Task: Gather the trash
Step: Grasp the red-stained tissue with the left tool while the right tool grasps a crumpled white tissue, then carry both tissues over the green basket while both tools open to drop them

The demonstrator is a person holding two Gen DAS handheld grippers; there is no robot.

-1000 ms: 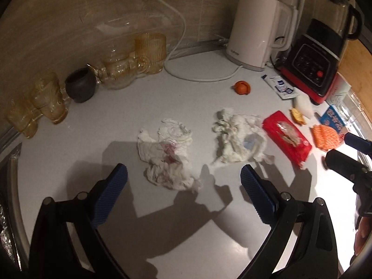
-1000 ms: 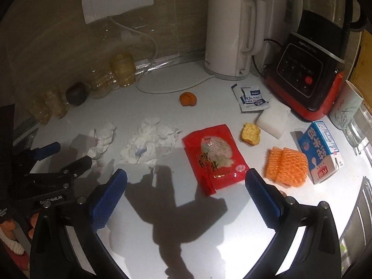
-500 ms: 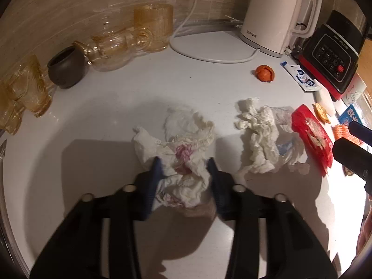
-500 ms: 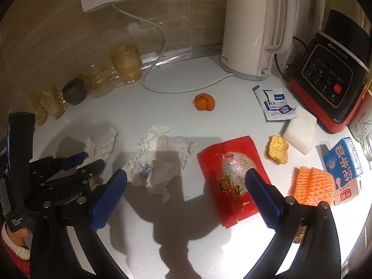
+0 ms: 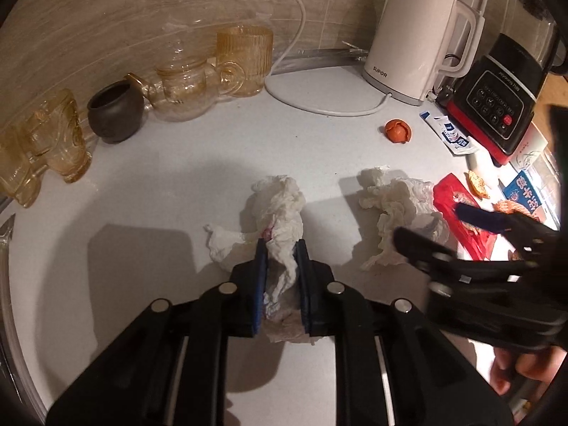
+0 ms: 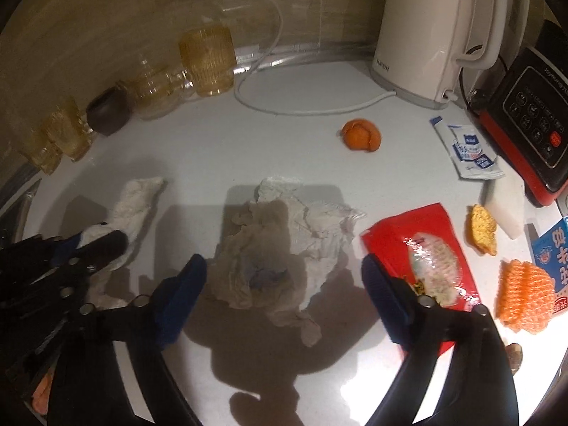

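Left tool clamped on the stained crumpled tissue, pads biting its near end; most of the wad trails forward on the white counter. Right tool spread wide, straddling the second crumpled tissue, not touching it yet.

Handling guess: both tissues very light, soft, compress to almost nothing. Pinch through the thick bunched middle, since a loose corner may tear or leave half of it dragging. The left tissue has a reddish damp-looking spot, so it could cling to the counter.

Other trash to the right:
- red snack wrapper, flat and slick; likely needs an edge pinch
- orange peel
- torn white sachet
- orange foam net
- blue carton

Glass cups and kettle at the back are not trash.
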